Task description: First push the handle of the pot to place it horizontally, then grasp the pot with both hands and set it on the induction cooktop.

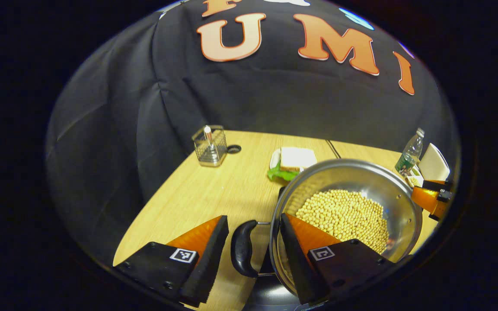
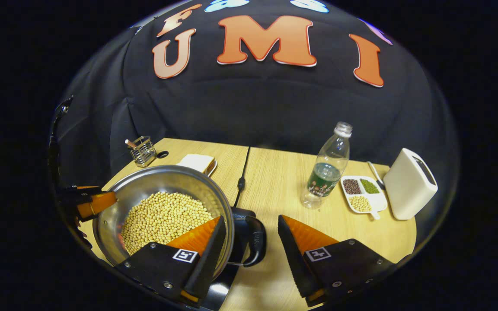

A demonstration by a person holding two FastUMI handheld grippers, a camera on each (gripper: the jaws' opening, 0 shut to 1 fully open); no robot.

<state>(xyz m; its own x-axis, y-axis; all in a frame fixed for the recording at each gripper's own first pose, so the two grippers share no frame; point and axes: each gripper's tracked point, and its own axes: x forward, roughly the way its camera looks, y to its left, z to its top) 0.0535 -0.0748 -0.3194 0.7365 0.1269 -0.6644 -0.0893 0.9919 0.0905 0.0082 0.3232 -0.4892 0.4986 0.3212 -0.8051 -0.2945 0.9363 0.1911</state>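
Steel, shiny and round, the pot (image 1: 352,203) holds a heap of small pale-yellow beans (image 1: 344,216) across its bottom. It sits over a glossy black cooktop (image 1: 270,293), whose edge shows under the pot at the near edge of the pale wood-grain worktop (image 1: 214,190); whether the pot rests fully on it I cannot tell. A curved black side handle (image 1: 244,248) sticks out on wire brackets at each side.

In the left gripper view, the left hand-held gripper (image 1: 253,246) is spread apart around one handle: one finger stands outside the handle, the other reaches inside the pot's rim, neither clearly pressing. In the right gripper view, the right hand-held gripper (image 2: 251,242) is likewise apart, one finger inside the rim over the beans, the other out over bare wood, with the opposite handle (image 2: 255,239) between them.

Farther back stands a square wire-mesh basket (image 1: 209,146) with a slim stick upright in it, and beside it a small dark ring (image 1: 234,149) lies on the wood. A plate (image 1: 294,160) carries a white slab with something green at its edge. A clear plastic bottle (image 2: 329,168), uncapped, stands near a white divided dish (image 2: 363,194) with dark, green and pale grains in separate sections. A smooth white rounded box (image 2: 410,183) stands just beside the dish. A black cable (image 2: 242,177) runs along the seam between boards.
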